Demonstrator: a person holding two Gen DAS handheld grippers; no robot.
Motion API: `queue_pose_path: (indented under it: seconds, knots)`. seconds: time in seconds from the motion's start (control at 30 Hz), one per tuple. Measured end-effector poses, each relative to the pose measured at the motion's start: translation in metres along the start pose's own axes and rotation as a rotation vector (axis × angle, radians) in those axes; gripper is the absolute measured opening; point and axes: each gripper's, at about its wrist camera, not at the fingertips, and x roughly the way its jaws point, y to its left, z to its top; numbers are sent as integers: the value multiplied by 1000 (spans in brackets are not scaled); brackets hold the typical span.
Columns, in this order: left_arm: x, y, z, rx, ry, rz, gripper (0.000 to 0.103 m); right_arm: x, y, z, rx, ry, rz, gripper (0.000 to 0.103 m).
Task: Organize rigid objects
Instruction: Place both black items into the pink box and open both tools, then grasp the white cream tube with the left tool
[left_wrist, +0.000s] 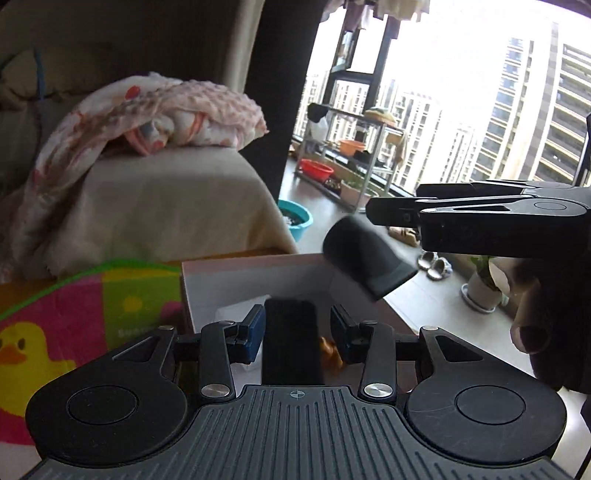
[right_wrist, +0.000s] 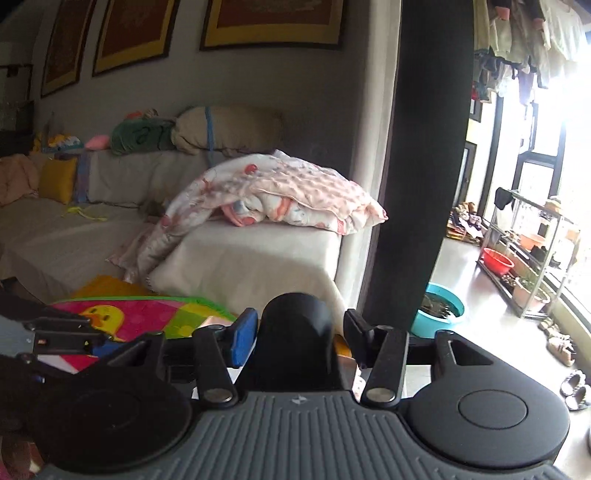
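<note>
In the left wrist view my left gripper is shut on a flat black rectangular object and holds it over an open white cardboard box. A small orange item lies inside the box. My right gripper reaches in from the right, shut on a dark grey cylindrical attachment with a flared end, above the box's right rim. In the right wrist view my right gripper grips that dark rounded attachment between its fingers.
A colourful duck play mat lies left of the box. A sofa with a pink blanket stands behind. A teal basin, a red basin, a metal rack, slippers and a potted plant are on the balcony floor.
</note>
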Motion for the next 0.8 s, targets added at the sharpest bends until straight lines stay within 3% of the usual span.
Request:
queue_pose_path:
  seconds: [0.1, 0.23, 0.37, 0.47, 0.67, 0.73, 0.8]
  knots:
    - [-20, 16, -20, -44, -20, -19, 43, -6, -5, -20, 23, 14, 28, 68]
    - [-67, 26, -64, -80, -42, -17, 43, -49, -5, -77, 100, -9, 33, 81]
    - [-113, 18, -109, -6, -31, -12, 43, -83, 7, -135, 114, 85, 127, 82]
    - [-135, 12, -132, 48, 27, -9, 43, -95, 27, -167, 97, 150, 190, 82]
    - [-173, 1, -157, 110, 46, 86, 43, -105, 82, -183, 55, 184, 374, 82]
    - [-178, 1, -163, 128, 80, 73, 43, -105, 102, -182, 17, 174, 406, 82]
    - [-179, -3, -172, 196, 118, 107, 44, -102, 120, -180, -34, 163, 406, 82]
